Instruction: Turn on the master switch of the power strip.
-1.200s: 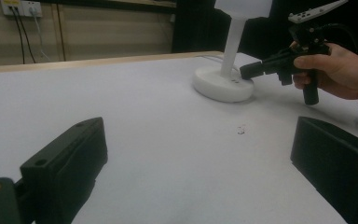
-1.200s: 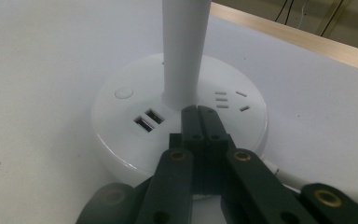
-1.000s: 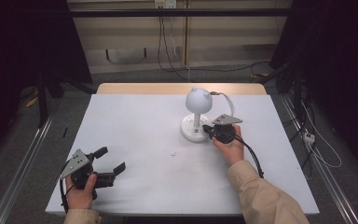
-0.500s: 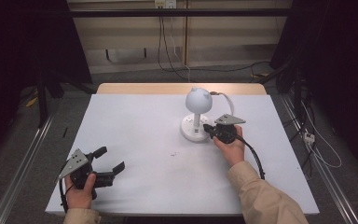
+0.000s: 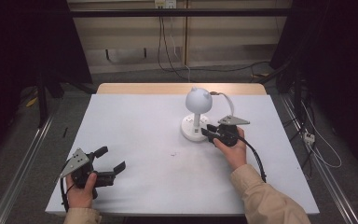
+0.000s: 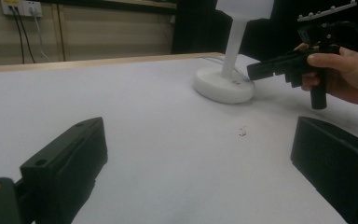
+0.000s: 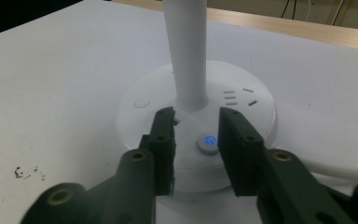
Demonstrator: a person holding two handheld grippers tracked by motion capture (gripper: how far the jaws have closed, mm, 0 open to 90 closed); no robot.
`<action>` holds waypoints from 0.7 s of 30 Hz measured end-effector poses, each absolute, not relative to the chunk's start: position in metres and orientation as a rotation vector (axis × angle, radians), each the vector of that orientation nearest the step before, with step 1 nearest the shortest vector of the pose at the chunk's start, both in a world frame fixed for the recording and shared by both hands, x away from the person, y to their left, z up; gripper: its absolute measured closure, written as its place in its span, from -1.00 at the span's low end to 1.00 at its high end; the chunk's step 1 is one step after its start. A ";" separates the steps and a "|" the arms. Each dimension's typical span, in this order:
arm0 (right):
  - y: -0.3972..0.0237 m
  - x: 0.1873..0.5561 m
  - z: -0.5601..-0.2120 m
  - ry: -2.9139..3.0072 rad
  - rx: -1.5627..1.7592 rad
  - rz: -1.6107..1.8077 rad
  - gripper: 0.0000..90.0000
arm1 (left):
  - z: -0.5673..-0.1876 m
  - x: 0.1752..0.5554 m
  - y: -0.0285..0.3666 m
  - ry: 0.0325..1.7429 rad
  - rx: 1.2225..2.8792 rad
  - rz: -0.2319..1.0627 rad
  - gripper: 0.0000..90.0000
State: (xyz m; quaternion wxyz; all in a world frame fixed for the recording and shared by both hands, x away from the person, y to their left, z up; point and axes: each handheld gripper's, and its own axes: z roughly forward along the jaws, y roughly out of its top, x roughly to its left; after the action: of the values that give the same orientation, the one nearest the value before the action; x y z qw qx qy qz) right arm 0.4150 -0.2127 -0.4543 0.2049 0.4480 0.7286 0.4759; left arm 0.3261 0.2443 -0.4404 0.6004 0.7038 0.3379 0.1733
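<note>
A wide white desk (image 5: pixel 144 140) carries a small white lamp (image 5: pixel 198 100) standing right of centre toward the far side, its round head on a slim stem above a flat round base (image 7: pixel 242 100). A white cord (image 5: pixel 227 100) loops away behind it. The right gripper (image 5: pixel 209 134) hovers just over the near edge of that base, its fingers (image 7: pixel 161 140) parted narrowly and holding nothing, a small blue-lit power button (image 7: pixel 209 141) showing between them. At the near left corner, well apart from the lamp, the left gripper (image 5: pixel 112 161) rests with fingers (image 6: pixel 70 158) spread wide and empty.
</note>
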 end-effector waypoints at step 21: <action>-0.226 0.392 -0.439 2.041 1.252 1.342 -0.53 | -0.441 0.326 0.243 0.782 1.638 0.391 -0.93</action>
State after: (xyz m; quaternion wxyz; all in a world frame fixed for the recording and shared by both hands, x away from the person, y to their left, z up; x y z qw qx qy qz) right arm 0.3916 -0.2261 -0.4391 0.1970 0.4473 0.7289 0.4794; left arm 0.3258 0.2425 -0.4409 0.5993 0.7062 0.3371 0.1686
